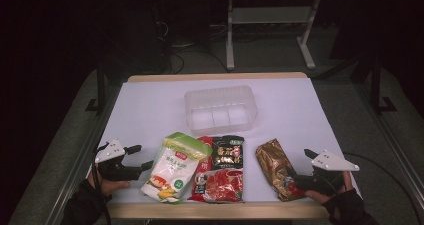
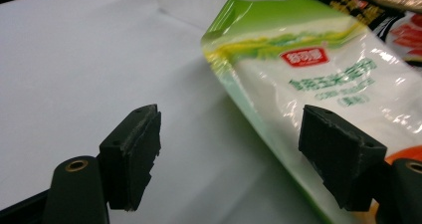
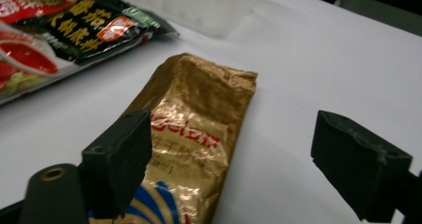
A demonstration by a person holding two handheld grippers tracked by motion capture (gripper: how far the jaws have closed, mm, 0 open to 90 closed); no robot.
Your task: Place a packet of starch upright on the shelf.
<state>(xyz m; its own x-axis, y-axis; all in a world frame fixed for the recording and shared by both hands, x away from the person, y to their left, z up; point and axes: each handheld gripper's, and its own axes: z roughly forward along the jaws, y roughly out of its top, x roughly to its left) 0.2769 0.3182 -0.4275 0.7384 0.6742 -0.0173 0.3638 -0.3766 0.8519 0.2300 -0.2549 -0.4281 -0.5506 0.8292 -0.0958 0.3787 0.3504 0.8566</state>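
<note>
Black-jawed left gripper and right gripper both gape wide, empty, beside green-white pouch and gold packet.

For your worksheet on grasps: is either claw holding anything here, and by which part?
Nothing is held. The left claw is open beside the green and white plastic pouch; the right claw is open over the crinkled gold foil packet.

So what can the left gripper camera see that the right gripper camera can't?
The left gripper view has the green and white bag beside the open left gripper. The right gripper view has the gold packet lying between the jaws of the open right gripper. Both views share the white table, the red and black packet and a bit of the clear plastic tub.
</note>
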